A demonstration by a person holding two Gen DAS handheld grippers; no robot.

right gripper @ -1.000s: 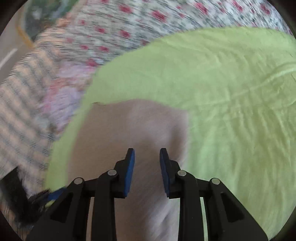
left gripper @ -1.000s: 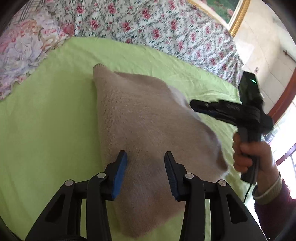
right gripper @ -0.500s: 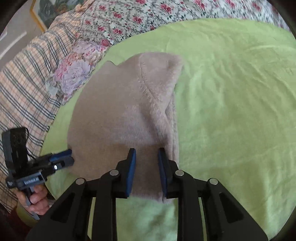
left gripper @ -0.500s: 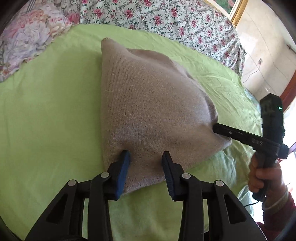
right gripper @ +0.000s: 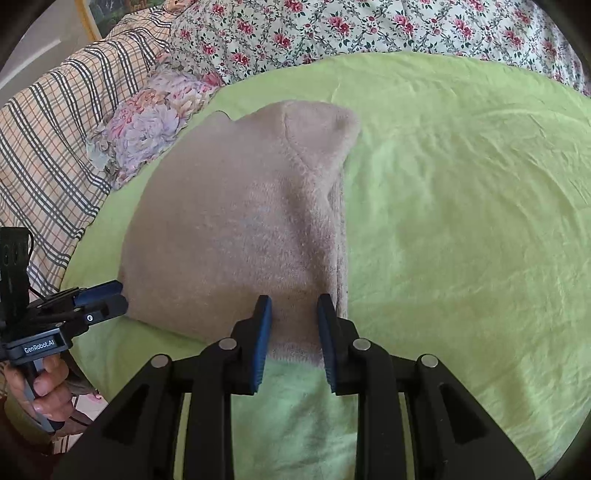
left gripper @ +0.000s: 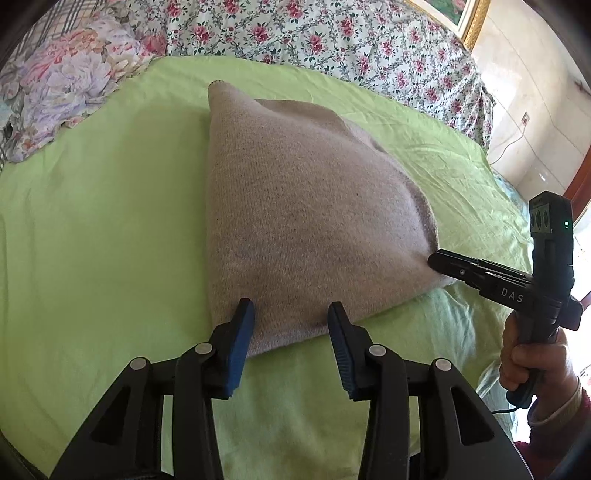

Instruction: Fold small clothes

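Knit (left gripper: 306,221): beige, fuzzy, folded to a rough triangle, lying flat on the green sheet (left gripper: 96,229). In the left view it fills the frame centre, its point toward the upper left and its broad edge toward the bottom. A stitched seam runs diagonally near the top in the right view (right gripper: 236,229).

Left gripper (left gripper: 291,328): fingers spread, straddling the near hem at lower centre without pinching it.

Right gripper (right gripper: 293,325): fingers parted with a narrower gap, set either side of the near edge at lower centre; whether they grip the cloth cannot be told.

Edges: the right edge shows stacked layers, slightly stepped.

Open room: bare sheet lies wide to the right of the right view and to the left of the left view. Floral quilt (left gripper: 332,33) borders the top; plaid blanket (right gripper: 48,140) occupies the upper left of the right view.
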